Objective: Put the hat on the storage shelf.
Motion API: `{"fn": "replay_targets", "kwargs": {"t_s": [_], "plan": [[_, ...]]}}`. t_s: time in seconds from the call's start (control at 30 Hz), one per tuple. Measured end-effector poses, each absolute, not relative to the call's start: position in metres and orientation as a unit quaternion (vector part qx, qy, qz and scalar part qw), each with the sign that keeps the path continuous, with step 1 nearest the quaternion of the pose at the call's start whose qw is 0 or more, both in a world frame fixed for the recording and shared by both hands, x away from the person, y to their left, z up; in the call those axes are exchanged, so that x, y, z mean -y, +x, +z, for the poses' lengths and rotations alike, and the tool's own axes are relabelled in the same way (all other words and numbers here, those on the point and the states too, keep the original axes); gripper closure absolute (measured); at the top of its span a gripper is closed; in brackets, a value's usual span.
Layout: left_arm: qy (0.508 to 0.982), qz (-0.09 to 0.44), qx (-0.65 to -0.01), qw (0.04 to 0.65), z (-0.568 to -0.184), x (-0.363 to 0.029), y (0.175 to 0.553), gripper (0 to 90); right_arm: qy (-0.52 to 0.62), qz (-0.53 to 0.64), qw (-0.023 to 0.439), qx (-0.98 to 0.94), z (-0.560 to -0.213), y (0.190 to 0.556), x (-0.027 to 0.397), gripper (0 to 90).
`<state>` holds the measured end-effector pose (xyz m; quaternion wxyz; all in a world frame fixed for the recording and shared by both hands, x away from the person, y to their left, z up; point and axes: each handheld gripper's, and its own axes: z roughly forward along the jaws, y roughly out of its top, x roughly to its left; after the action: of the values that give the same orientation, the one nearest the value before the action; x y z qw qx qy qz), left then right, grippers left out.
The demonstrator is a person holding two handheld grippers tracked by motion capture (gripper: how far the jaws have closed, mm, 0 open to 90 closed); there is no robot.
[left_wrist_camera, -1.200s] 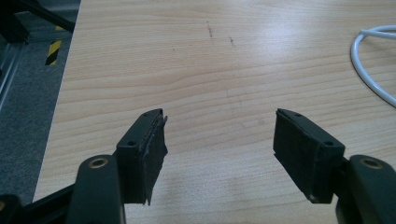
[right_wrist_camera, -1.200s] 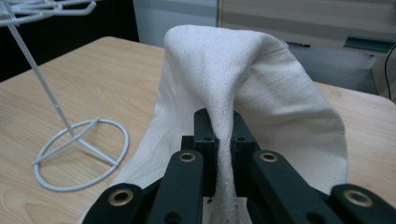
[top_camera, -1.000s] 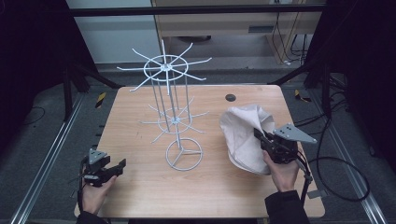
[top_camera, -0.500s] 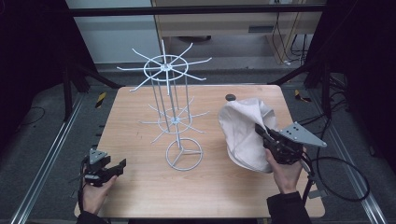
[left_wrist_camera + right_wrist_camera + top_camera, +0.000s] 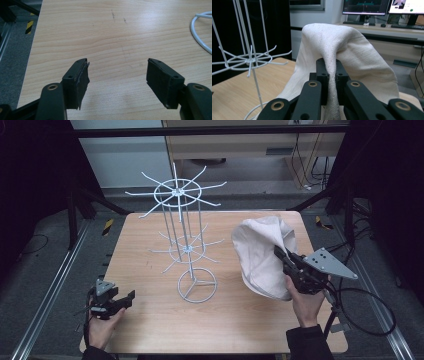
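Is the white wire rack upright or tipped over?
Upright: the wire rack stands on its ring base on the table, its pole vertical.

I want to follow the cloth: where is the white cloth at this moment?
In the high view the white cloth is over the right side of the table, pinched in the right gripper, to the right of the wire rack.

Overhead view facing forward, gripper views close, table (image 5: 150, 240) shared

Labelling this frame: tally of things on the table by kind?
White wire rack: 1
Cream cloth, clamped in the right hand-held gripper: 1
Total: 2
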<state>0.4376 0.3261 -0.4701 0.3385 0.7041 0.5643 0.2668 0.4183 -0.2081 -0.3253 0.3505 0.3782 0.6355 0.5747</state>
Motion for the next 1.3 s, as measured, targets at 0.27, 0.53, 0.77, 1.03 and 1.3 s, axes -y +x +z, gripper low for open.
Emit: {"fn": "replay_targets", "kwargs": {"t_s": [0.27, 0.53, 0.77, 1.03, 1.3], "plan": [[0.702, 0.266, -0.568, 0.336, -0.471, -0.328, 0.438, 34.0, 0.364, 0.601, 0.356, -0.616, -0.315, 0.414, 0.21, 86.6], [0.704, 0.264, -0.567, 0.335, -0.472, -0.325, 0.439, 34.1, 0.349, 0.624, 0.369, -0.594, -0.307, 0.41, 0.211, 86.8], [0.704, 0.264, -0.568, 0.335, -0.472, -0.325, 0.439, 34.2, 0.341, 0.629, 0.375, -0.589, -0.298, 0.409, 0.208, 86.8], [0.705, 0.264, -0.568, 0.334, -0.473, -0.324, 0.439, 34.2, 0.33, 0.641, 0.383, -0.577, -0.285, 0.405, 0.208, 86.8], [0.705, 0.263, -0.568, 0.335, -0.473, -0.325, 0.439, 34.3, 0.318, 0.652, 0.39, -0.567, -0.276, 0.4, 0.208, 86.8]]}}
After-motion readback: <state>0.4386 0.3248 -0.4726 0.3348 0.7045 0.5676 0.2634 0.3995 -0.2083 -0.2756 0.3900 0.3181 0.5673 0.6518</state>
